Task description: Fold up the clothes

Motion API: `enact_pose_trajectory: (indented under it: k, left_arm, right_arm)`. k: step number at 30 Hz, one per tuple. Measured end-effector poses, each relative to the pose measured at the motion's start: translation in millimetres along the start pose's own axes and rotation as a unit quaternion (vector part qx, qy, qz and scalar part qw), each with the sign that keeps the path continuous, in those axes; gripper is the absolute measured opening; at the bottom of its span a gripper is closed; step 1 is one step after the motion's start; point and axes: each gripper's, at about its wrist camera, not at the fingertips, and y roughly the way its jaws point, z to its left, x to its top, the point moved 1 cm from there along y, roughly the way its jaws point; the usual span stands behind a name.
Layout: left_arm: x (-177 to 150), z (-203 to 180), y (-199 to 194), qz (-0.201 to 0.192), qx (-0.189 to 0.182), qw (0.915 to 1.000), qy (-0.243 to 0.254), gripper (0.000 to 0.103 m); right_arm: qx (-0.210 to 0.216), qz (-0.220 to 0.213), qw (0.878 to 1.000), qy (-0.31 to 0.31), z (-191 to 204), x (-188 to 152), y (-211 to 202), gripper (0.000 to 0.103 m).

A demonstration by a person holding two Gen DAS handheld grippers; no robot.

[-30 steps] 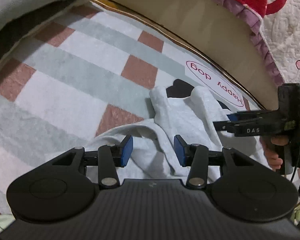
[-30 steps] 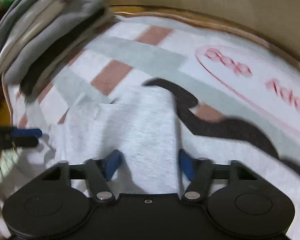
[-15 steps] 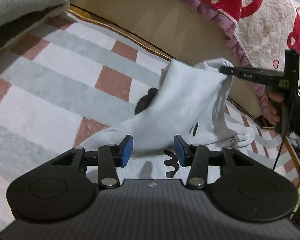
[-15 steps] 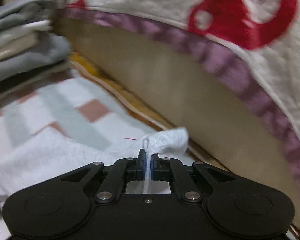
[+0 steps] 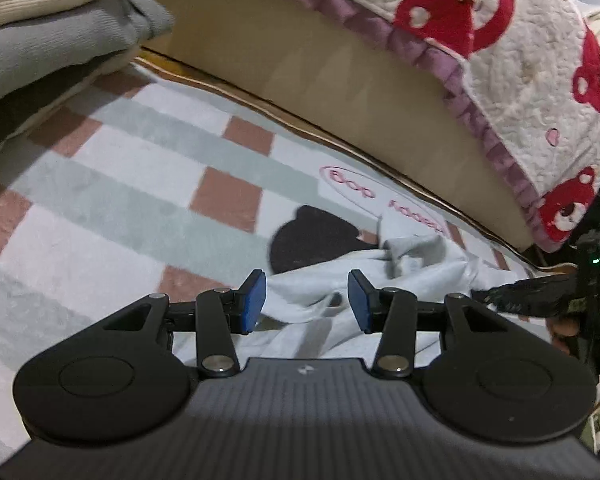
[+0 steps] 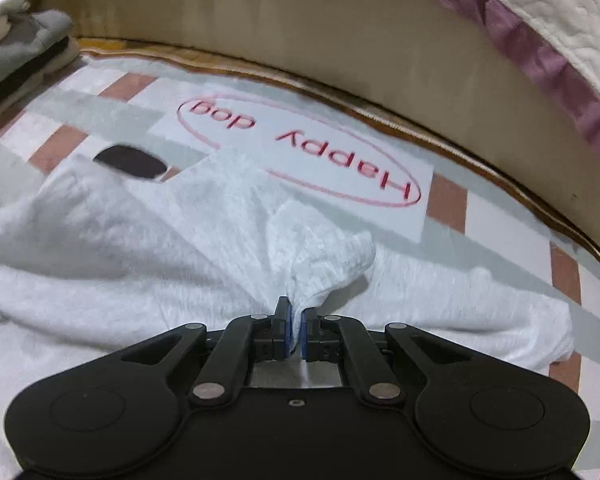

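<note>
A white garment (image 6: 140, 248) lies crumpled on a checked blanket (image 6: 340, 152) with a "Happy dog" print. My right gripper (image 6: 296, 334) is shut on a bunched edge of the garment, low over the blanket. In the left wrist view the garment (image 5: 420, 272) lies just ahead of my left gripper (image 5: 306, 300), which is open and empty above it. The right gripper (image 5: 520, 294) shows at the right edge of that view, a hand behind it.
A stack of folded grey and cream clothes (image 5: 52, 40) sits at the far left. A black patch (image 5: 312, 236) of the blanket's print lies beside the garment. A beige bed side (image 5: 340, 80) under a white quilt with red bears (image 5: 500, 32) runs along the back.
My right gripper closed on the garment's edge, lifted it high, then brought it back down onto the blanket. My left gripper stayed open.
</note>
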Motion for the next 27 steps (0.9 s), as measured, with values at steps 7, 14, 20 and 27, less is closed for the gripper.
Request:
enact_pose_trajectory:
  k: [7, 14, 20, 27]
  left_arm:
    - [-23, -11, 47, 0.089, -0.035, 0.9954, 0.009, 0.041]
    - [-43, -27, 58, 0.147, -0.065, 0.9861, 0.043, 0.033]
    - [-47, -40, 47, 0.154, -0.072, 0.9824, 0.077, 0.033]
    - [-25, -37, 23, 0.103, -0.09, 0.9893, 0.05, 0.037]
  right_arm:
    - [-0.04, -0.043, 0.998, 0.039, 7, 22, -39, 0.042]
    - [0.184, -0.081, 0.975, 0.089, 38, 64, -59, 0.066]
    - [0.108, -0.049, 0.989, -0.084, 93, 45, -17, 0.005]
    - [0.09, -0.055, 0.994, -0.016, 45, -10, -35, 0.003]
